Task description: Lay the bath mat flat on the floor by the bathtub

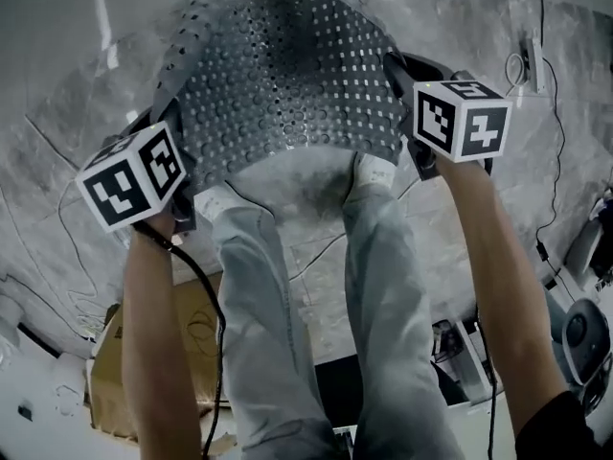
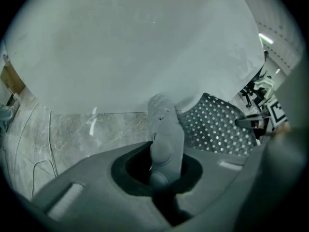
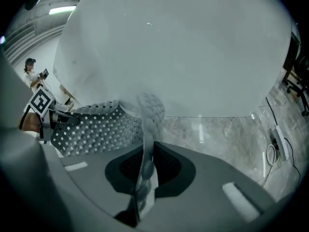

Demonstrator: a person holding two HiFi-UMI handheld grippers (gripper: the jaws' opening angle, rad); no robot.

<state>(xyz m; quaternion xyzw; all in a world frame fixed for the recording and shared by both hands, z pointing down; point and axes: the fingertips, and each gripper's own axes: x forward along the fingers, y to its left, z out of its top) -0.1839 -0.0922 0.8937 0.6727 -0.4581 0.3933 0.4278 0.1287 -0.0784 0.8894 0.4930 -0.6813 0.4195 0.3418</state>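
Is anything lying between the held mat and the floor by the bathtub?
Nothing visible. The left gripper and right gripper hold the bath mat over bare floor beside the bathtub; cables lie only farther out.

A brown cardboard box (image 1: 120, 372) sits low on the left, a thin looped wire (image 1: 196, 329) lying on its top. Over to the right, a thin black cable (image 1: 562, 151) trails past a narrow white power strip (image 1: 530, 54).

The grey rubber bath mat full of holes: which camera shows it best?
The head view: nearly the whole grey perforated rubber bath mat spreads out, held at both sides. Each gripper view shows only a pinched edge close up and a slice beyond.
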